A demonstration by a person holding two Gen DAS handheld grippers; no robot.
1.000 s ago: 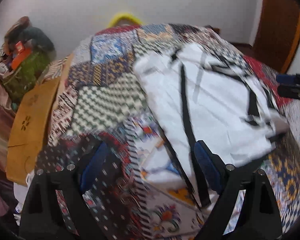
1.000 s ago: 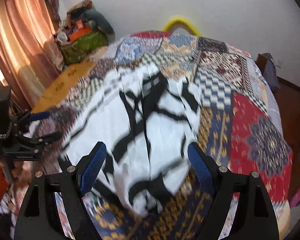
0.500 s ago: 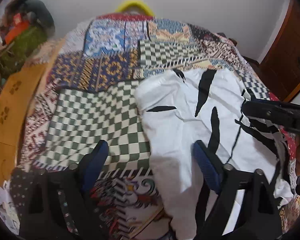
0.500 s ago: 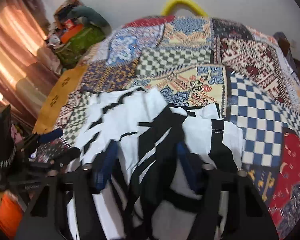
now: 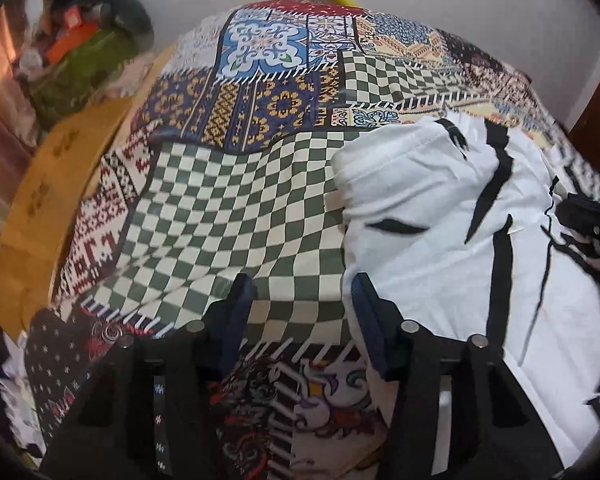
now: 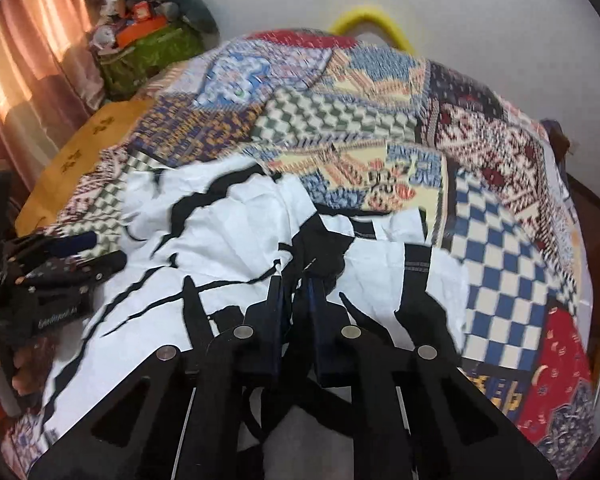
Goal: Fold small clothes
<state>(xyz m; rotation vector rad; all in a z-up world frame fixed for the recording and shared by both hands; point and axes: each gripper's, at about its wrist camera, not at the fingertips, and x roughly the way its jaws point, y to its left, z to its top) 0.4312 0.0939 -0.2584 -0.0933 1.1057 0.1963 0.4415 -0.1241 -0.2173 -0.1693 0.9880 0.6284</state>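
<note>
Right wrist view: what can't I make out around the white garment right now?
- Right gripper: jaws have just been closing on the white garment; the pinched part is hidden by its fingers.
- Garment's near edge: cut off behind the gripper bodies, both views.
- Left gripper: jaws have been closing, only bedspread between them; its right finger hides the garment's edge.
- Far bedspread, right wrist view: blurred.

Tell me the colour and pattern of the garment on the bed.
The garment is white with irregular black stripes and patches, clearest in the right wrist view.

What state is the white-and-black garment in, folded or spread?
Not folded: the white-and-black garment lies rumpled and mostly spread on the patchwork bedspread, its near black edge bunched between the shut right tongs.
</note>
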